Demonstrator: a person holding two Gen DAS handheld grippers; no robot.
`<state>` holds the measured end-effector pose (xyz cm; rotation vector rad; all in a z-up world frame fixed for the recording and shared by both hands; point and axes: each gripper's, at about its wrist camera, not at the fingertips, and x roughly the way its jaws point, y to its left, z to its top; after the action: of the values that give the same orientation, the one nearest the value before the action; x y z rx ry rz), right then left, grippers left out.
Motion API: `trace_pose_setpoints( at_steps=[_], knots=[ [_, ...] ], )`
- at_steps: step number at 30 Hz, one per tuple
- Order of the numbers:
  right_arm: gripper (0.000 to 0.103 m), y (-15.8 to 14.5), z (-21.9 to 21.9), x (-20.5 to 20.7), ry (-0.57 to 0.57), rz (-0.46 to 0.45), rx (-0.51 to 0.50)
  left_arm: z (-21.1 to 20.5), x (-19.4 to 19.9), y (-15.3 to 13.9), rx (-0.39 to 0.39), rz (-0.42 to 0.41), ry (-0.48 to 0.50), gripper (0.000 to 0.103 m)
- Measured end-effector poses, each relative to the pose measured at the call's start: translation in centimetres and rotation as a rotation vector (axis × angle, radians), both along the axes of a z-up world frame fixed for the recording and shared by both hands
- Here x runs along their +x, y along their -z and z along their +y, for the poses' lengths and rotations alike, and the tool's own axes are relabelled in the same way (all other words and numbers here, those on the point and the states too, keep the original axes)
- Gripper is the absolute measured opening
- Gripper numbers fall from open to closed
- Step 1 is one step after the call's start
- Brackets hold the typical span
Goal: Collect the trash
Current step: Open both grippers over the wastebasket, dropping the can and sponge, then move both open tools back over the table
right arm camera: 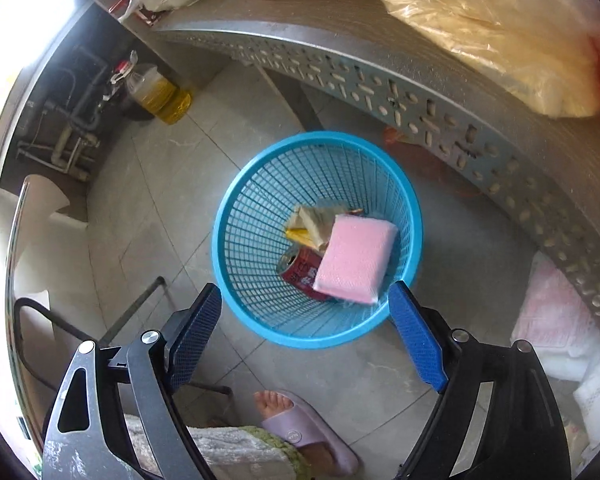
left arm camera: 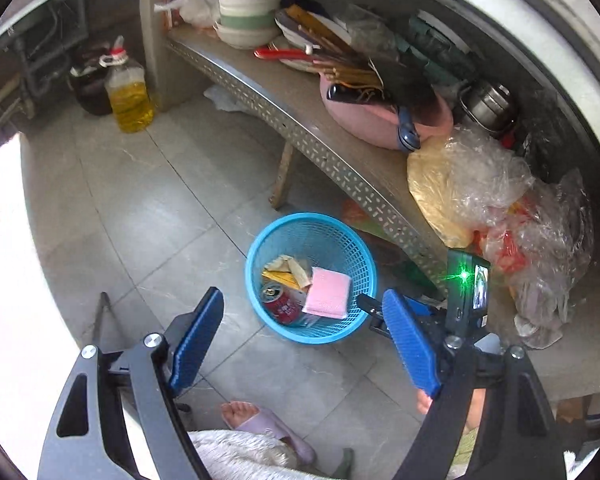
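A blue mesh waste basket [left arm camera: 260,256] [right arm camera: 240,216] stands on the tiled floor beside a low shelf. Inside lie a pink sponge [left arm camera: 327,293] [right arm camera: 356,258], a red drink can [left arm camera: 282,304] [right arm camera: 300,270] and crumpled yellow wrappers [left arm camera: 286,270] [right arm camera: 310,224]. My left gripper [left arm camera: 304,300] is open and empty above the basket's near side. My right gripper [right arm camera: 306,294] is open and empty, just above the basket's near rim. The right gripper's body with a green light [left arm camera: 466,292] shows at the right of the left wrist view.
A metal shelf [left arm camera: 340,160] [right arm camera: 380,76] carries bowls [left arm camera: 248,16], a pink basin [left arm camera: 380,120], chopsticks and plastic bags [left arm camera: 480,184] [right arm camera: 500,32]. An oil bottle [left arm camera: 128,96] [right arm camera: 164,94] stands by pipes. The person's slippered foot [left arm camera: 260,424] [right arm camera: 300,428] is near the basket.
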<state>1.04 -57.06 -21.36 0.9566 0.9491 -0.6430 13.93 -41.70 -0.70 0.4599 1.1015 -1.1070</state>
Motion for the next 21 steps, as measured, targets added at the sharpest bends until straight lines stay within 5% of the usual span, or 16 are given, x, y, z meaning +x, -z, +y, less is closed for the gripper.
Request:
trace_pose_setpoints(
  at_steps=[11,21],
  knots=[
    [0.081,-3.7,4.2,0.0,-0.106,-0.008,-0.07,8.4,0.2,-5.2,-0.101,-0.064,-0.12,0.082],
    [0.086,-12.9,10.1,2.1,-0.335,-0.171,-0.216,18.0,0.5,-8.4,-0.142,-0.131,-0.275,0.085]
  ],
)
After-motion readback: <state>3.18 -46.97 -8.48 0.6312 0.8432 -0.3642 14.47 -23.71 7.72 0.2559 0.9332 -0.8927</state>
